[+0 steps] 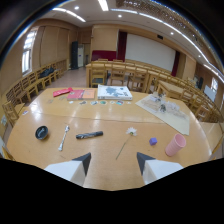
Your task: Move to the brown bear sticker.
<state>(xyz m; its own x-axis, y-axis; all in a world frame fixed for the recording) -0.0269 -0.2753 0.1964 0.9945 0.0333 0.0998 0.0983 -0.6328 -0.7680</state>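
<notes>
My gripper (114, 162) is open above the near part of a light wooden table (105, 117), with nothing between its two white fingers (80, 165). A row of several small stickers (95, 102) lies across the table well beyond the fingers, near its far side. They are too small to tell which one is the brown bear. Between the fingers and that row lie a black marker (89, 135) and a white flower on a stem (127, 137).
A spoon (64, 137) and a black round dish (42, 132) lie ahead to the left. A purple ball (153, 141) and a pink cup (175, 145) stand to the right. Red and orange sheets (75, 93), a white board (114, 92) and a paper sheet (165, 112) lie farther off. Chairs ring the table.
</notes>
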